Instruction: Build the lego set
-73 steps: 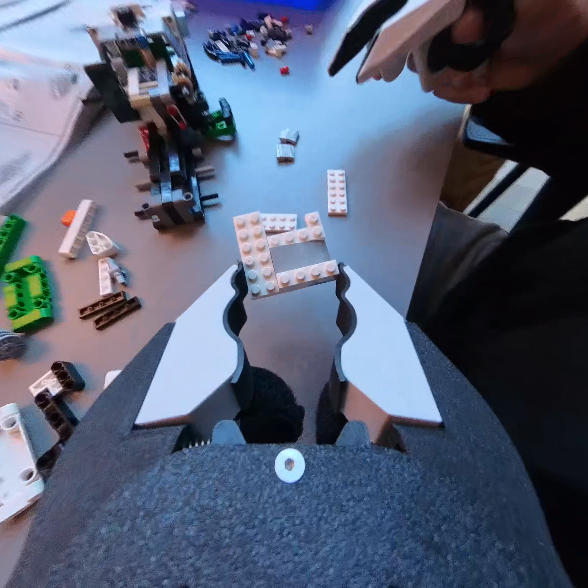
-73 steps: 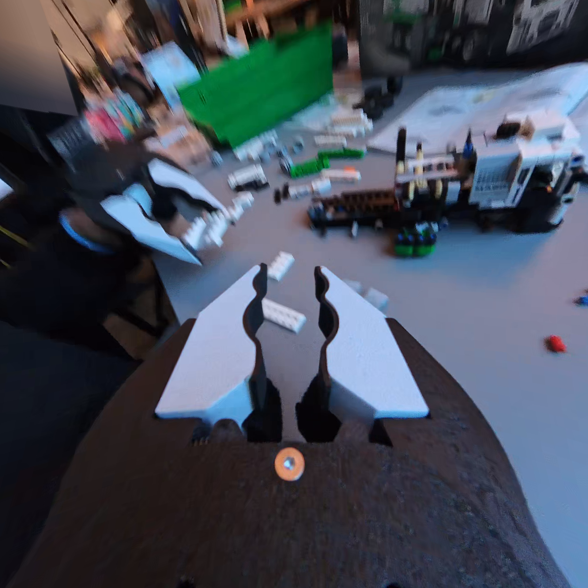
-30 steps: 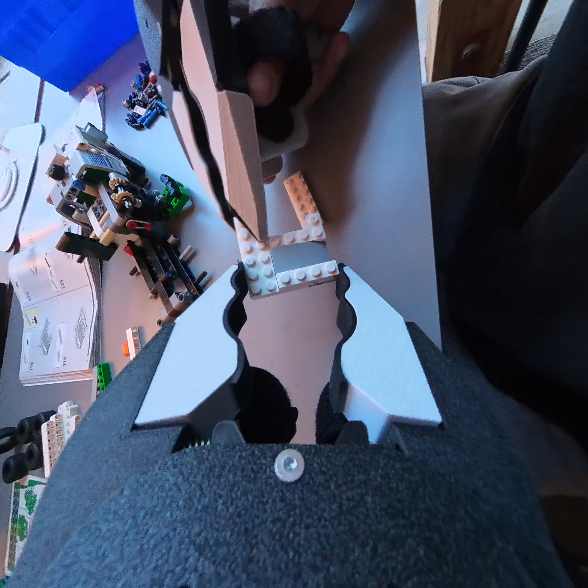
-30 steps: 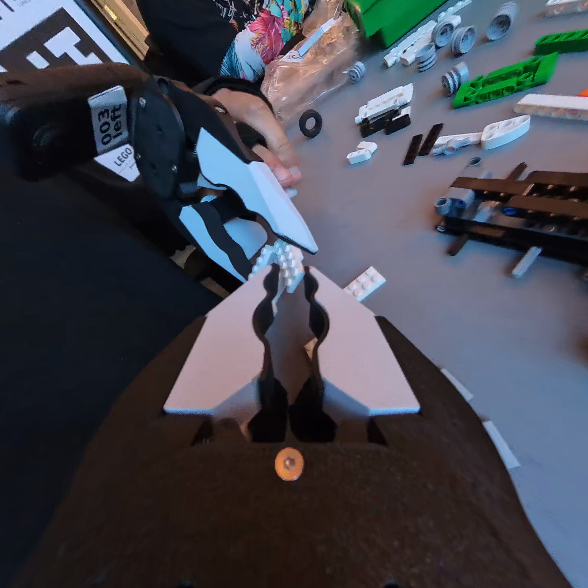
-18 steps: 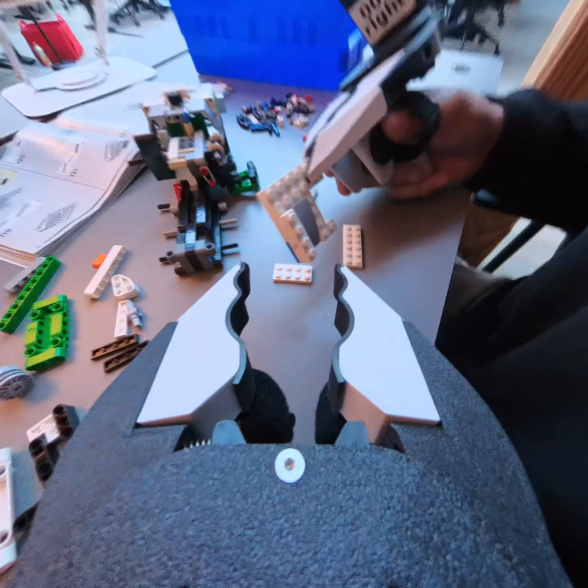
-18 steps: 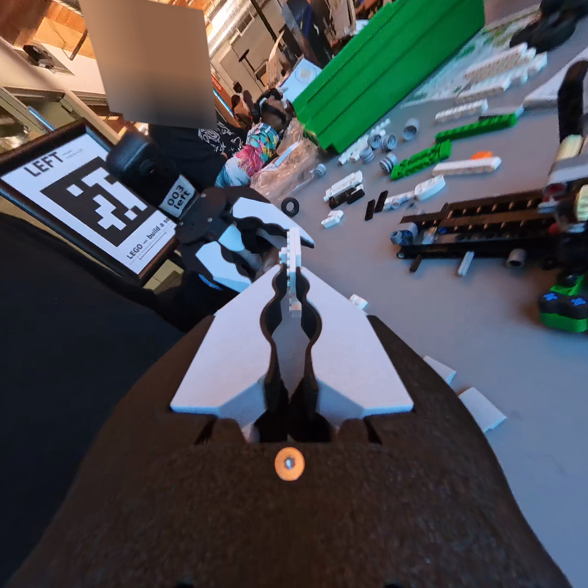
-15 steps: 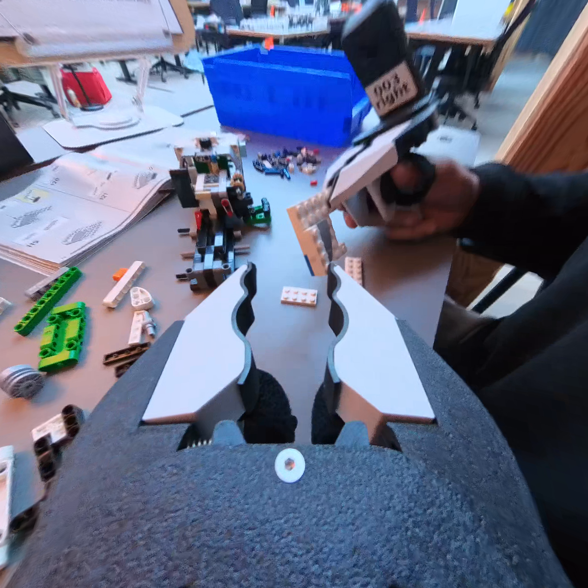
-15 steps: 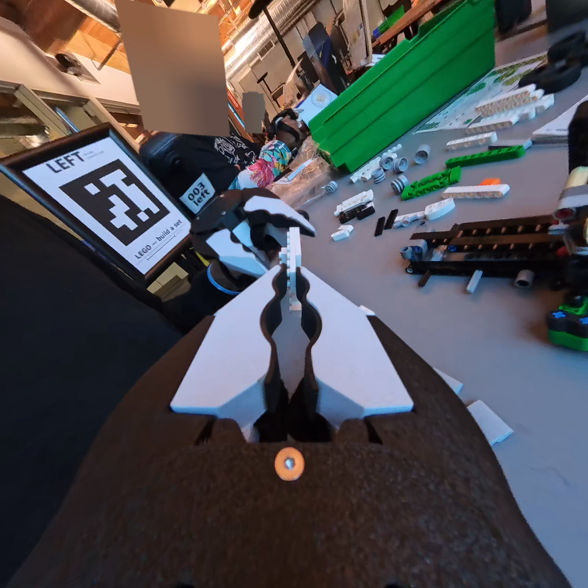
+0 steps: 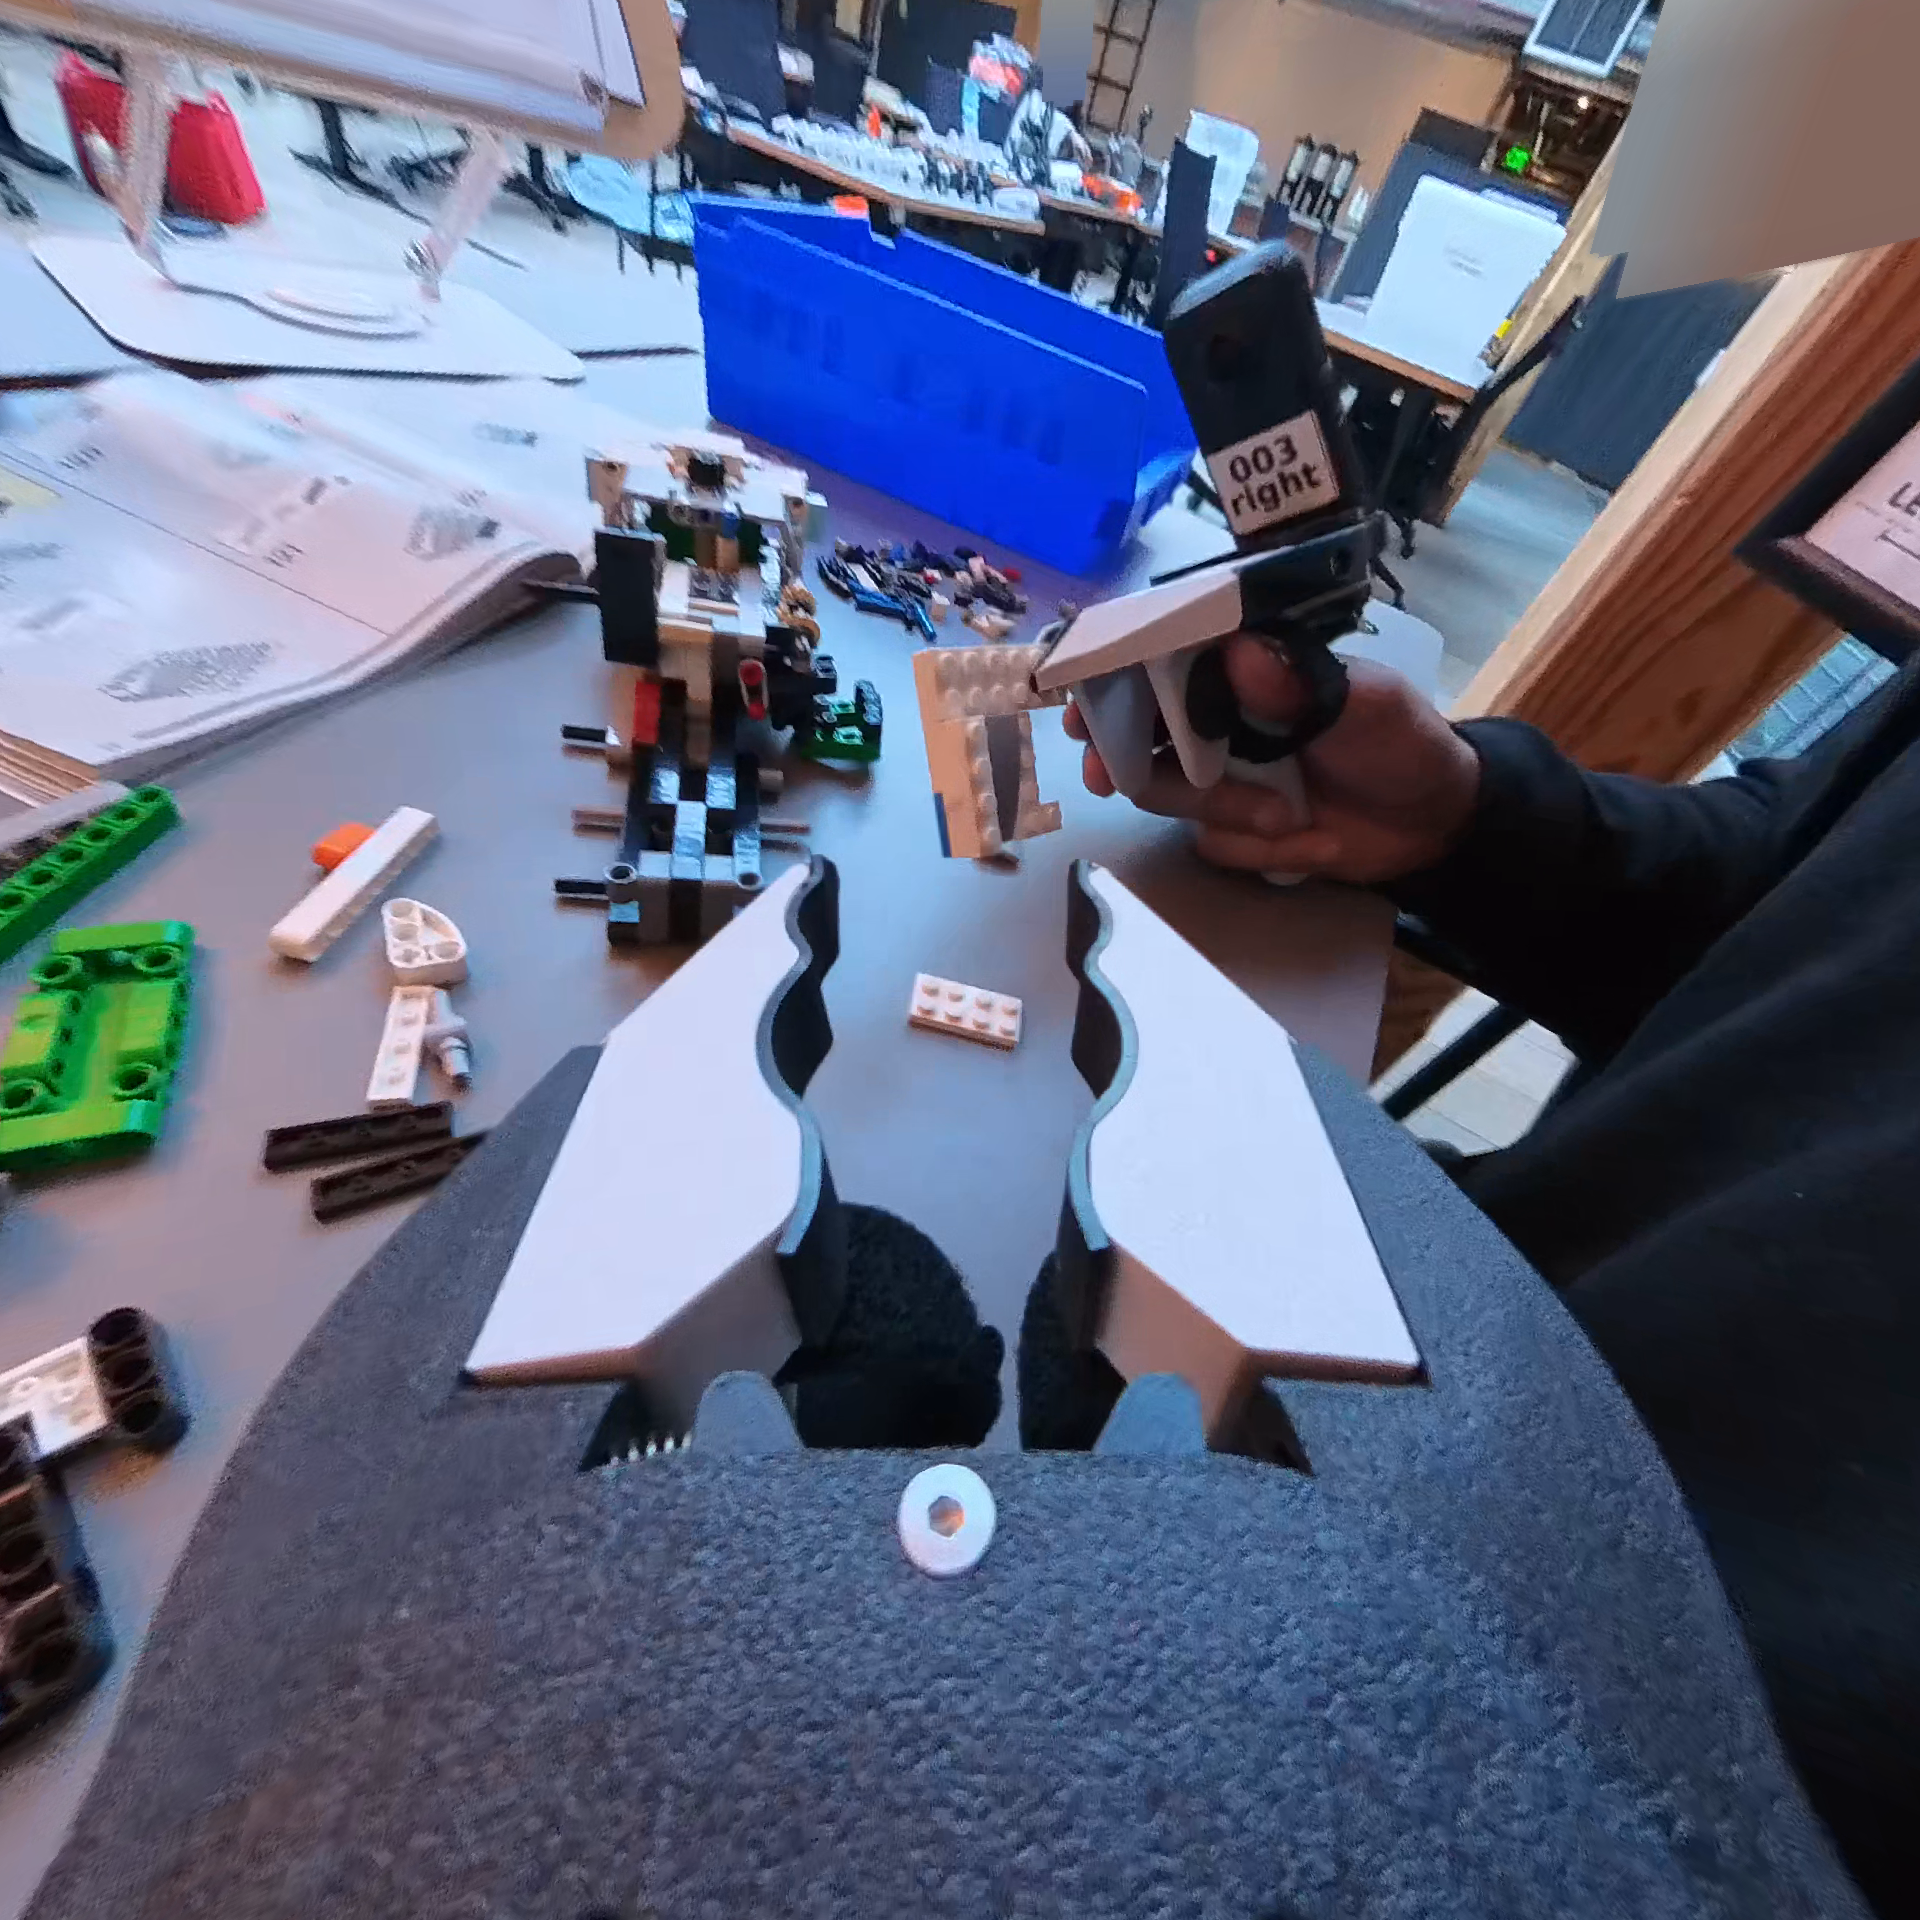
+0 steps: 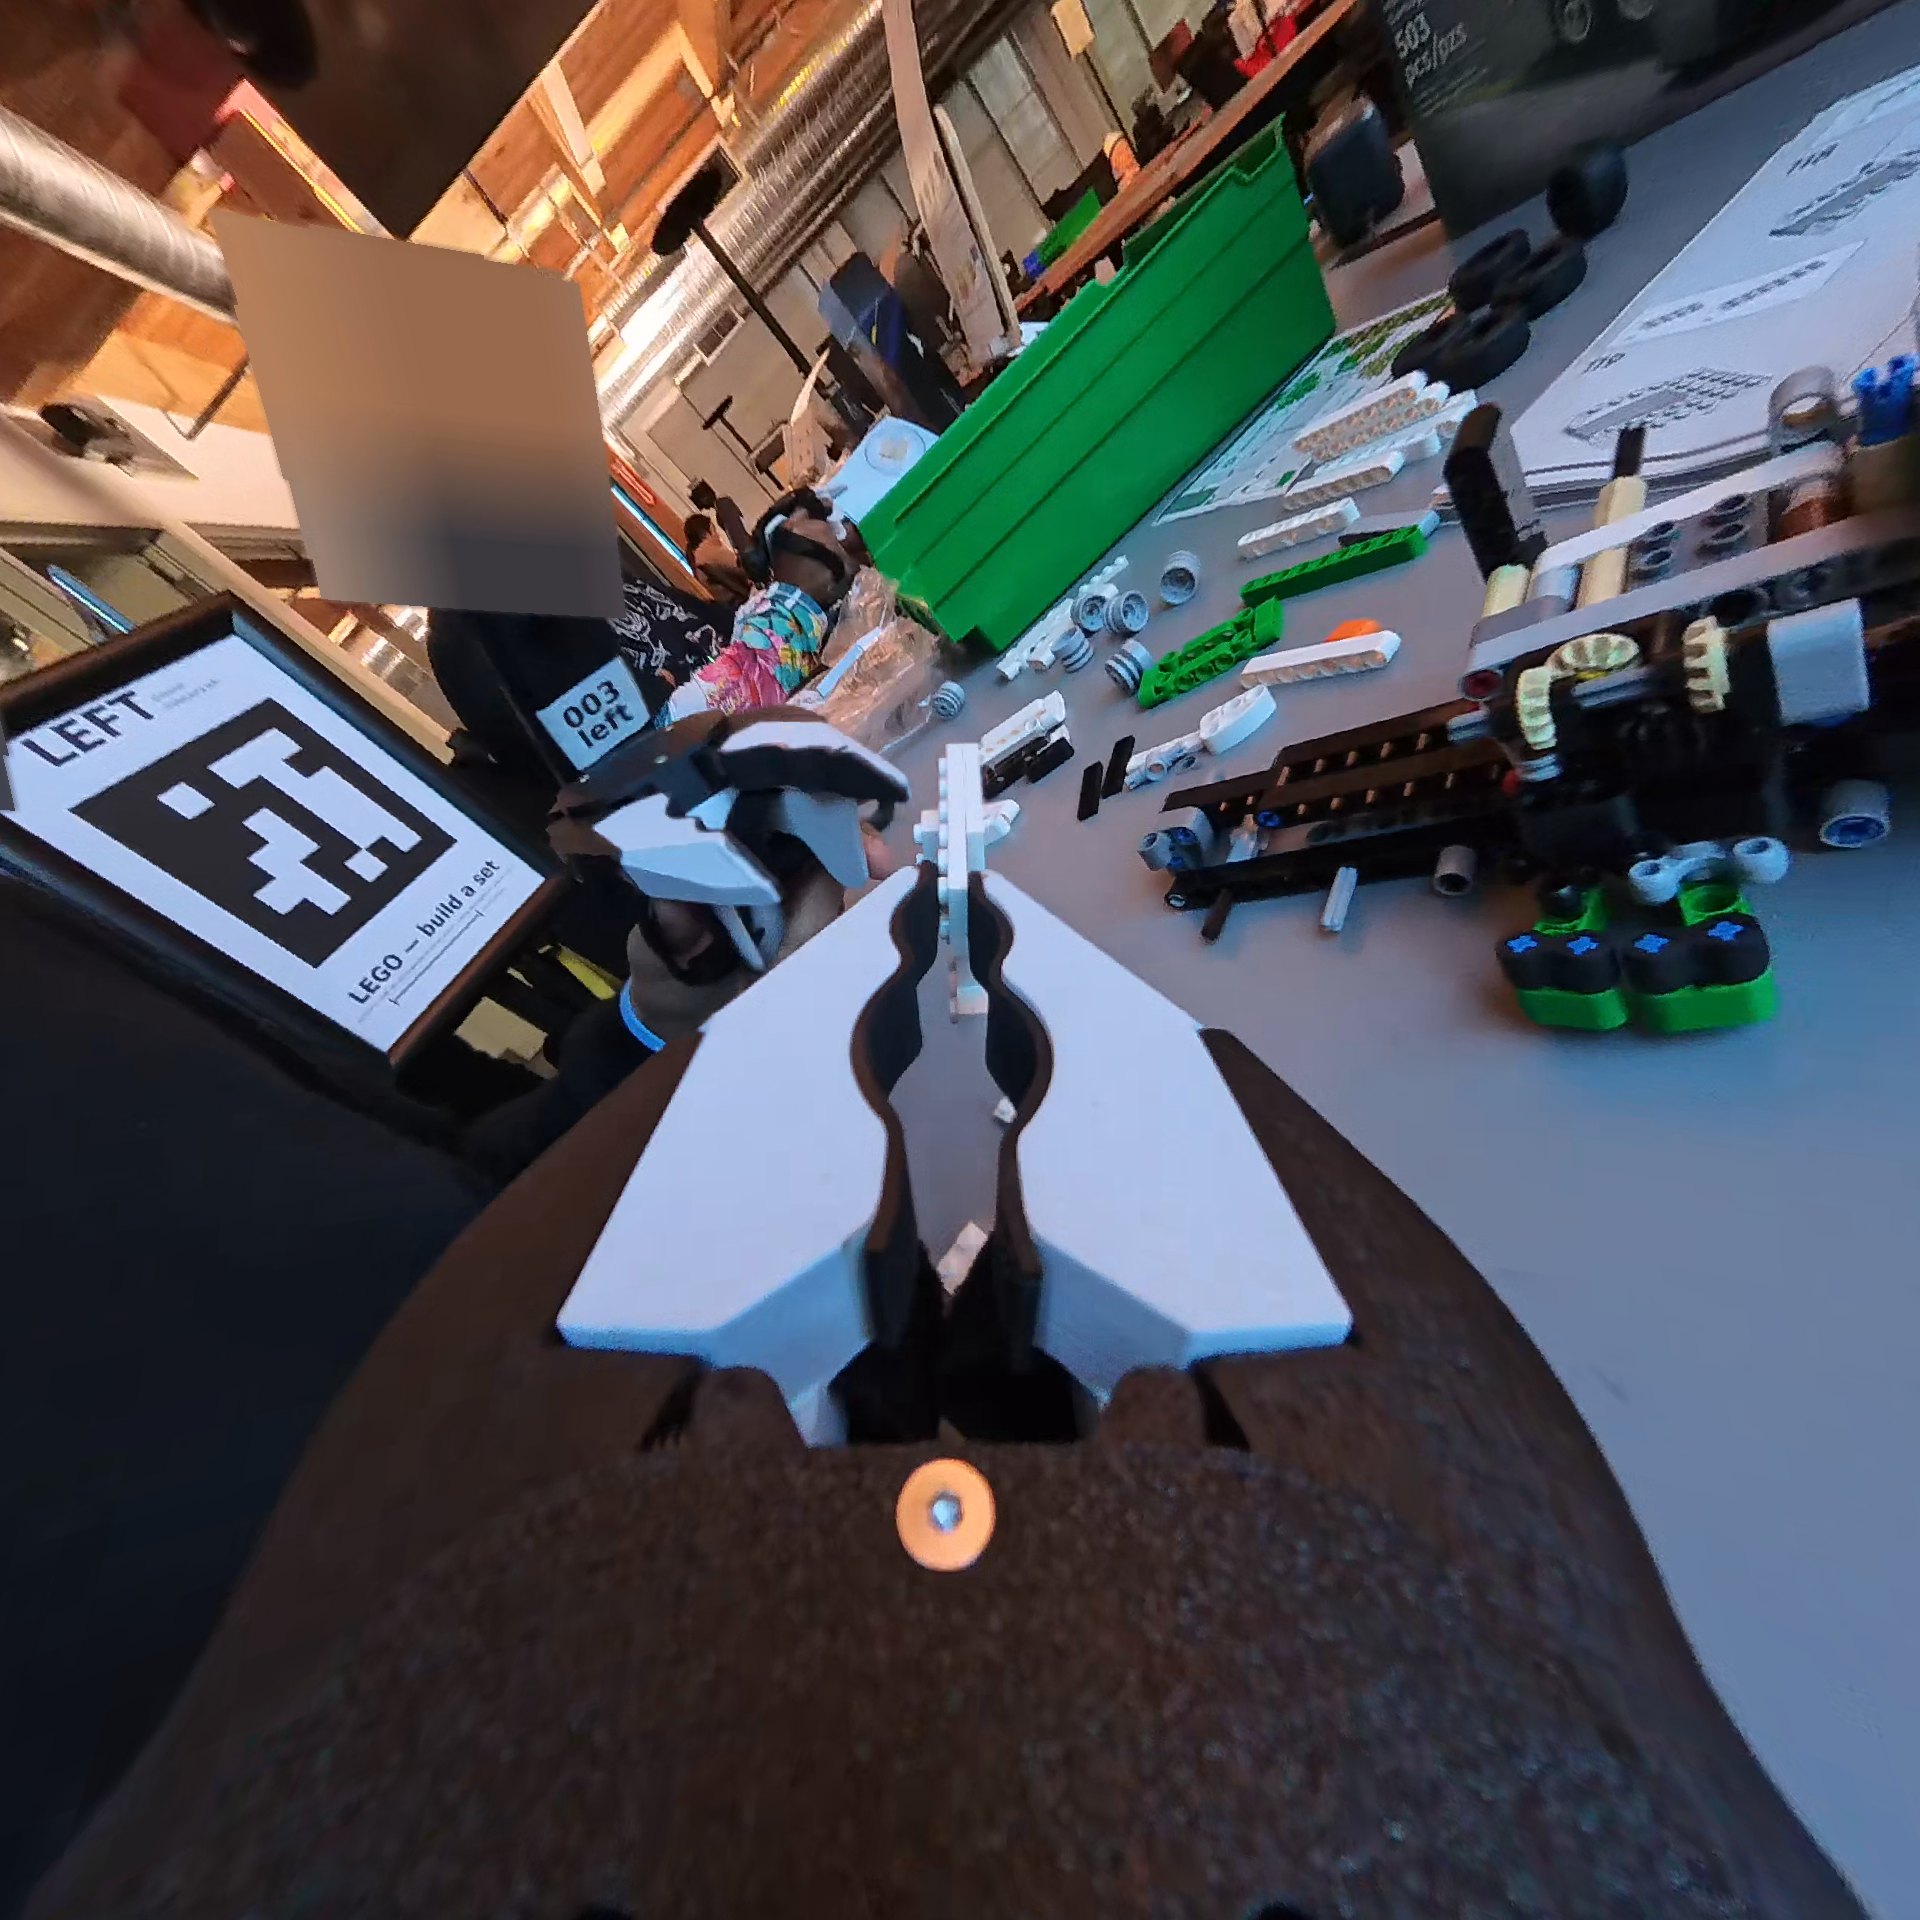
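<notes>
My right gripper (image 10: 951,883) is shut on a white plate assembly (image 10: 961,831), seen edge-on between its fingertips and held above the grey table. In the left wrist view the same assembly (image 9: 982,758) hangs tilted from the right gripper (image 9: 1044,670), studs facing left. My left gripper (image 9: 951,883) is open and empty, low over the table, a little short of the assembly. A small white plate (image 9: 964,1010) lies on the table between its fingers. The part-built truck model (image 9: 707,665) stands to the left of the assembly.
An instruction booklet (image 9: 208,561) and a blue bin (image 9: 935,384) are at the back. Green pieces (image 9: 94,1039), a white beam (image 9: 353,883) and black strips (image 9: 364,1143) lie at left. A green bin (image 10: 1101,436) and a framed marker sign (image 10: 239,831) also show. The table edge (image 9: 1382,997) is at right. Across from one pair of fingers to the other is roughly 8 cm.
The left gripper held the white assembly; the right gripper closed on it, the left let go and drew back, and the right lifted it off the table.
</notes>
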A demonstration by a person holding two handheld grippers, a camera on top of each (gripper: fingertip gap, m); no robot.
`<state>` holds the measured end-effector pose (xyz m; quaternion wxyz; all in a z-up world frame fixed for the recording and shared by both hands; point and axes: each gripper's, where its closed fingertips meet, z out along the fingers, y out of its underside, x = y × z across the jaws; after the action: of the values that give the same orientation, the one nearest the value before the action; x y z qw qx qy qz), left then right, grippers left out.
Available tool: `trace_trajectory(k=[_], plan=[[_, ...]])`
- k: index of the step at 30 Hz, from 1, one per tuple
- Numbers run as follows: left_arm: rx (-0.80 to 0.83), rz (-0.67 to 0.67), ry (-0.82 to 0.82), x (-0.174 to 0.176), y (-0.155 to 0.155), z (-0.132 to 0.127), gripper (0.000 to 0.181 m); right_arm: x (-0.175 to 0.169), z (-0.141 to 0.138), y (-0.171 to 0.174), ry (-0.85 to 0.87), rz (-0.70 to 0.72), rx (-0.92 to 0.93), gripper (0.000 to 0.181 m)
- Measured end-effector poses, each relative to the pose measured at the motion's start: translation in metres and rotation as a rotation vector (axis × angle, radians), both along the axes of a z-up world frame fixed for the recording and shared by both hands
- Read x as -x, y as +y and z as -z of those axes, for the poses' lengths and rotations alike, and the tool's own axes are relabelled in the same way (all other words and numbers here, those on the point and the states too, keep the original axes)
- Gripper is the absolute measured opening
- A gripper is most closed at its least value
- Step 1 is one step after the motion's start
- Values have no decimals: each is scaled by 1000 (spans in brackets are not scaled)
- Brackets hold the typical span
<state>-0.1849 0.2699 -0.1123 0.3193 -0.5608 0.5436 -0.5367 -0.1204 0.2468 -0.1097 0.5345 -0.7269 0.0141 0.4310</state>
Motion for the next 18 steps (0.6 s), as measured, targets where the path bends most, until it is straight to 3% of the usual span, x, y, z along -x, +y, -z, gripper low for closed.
trace_trajectory(k=[5,18], plan=[[-1,-47,-14,-3,10,-2,40,-14,-1,3,-36,85,-20,3],[-15,-73,-50,-24,21,-8,35,-17,-2,6,24,67,-2,4]])
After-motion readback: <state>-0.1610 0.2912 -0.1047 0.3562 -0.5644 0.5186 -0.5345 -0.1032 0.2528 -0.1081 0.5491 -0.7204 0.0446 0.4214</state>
